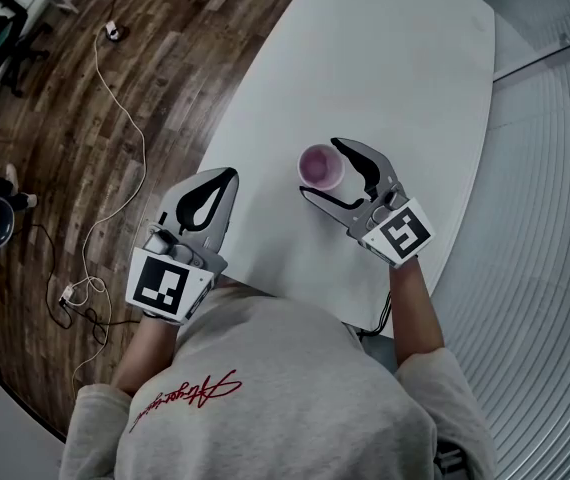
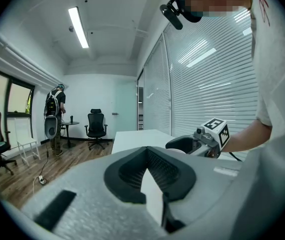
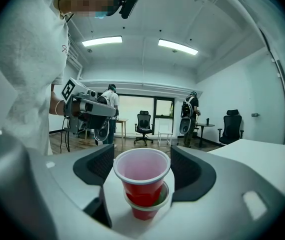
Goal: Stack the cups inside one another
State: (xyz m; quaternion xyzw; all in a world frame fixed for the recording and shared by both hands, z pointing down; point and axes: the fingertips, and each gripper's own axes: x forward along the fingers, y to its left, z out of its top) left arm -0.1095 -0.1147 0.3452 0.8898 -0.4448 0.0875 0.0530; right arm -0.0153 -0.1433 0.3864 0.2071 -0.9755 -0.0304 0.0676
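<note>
Since the upper cup (image 3: 141,171) sits inside the lower cup (image 3: 145,206), the stacking looks done or close to it as far as these views can show: the two make a single upright stack on the white table (image 1: 395,58), toward its near right side, and no other loose cup shows on the part of the tabletop that the head view takes in. The red upper cup stands fairly high out of the lower one, whose pale rim rings it partway down with a hint of green showing inside, so whether it is pressed fully home cannot be told, and a small push down may be all that remains. The right gripper (image 1: 318,167) has its jaws spread wide on either side of the stack, with a clear gap between each dark pad and the cup wall in the right gripper view, so it brackets the cups without gripping them. The left gripper (image 1: 225,178) is held low over the near left edge of the table, well apart from the stack, with its jaws drawn together at the tips and nothing between them; only a sliver of the tabletop shows through the loop of its pads. Judging from this, what is left is at most to seat the upper cup and draw the right gripper clear without tipping the light stack over
</note>
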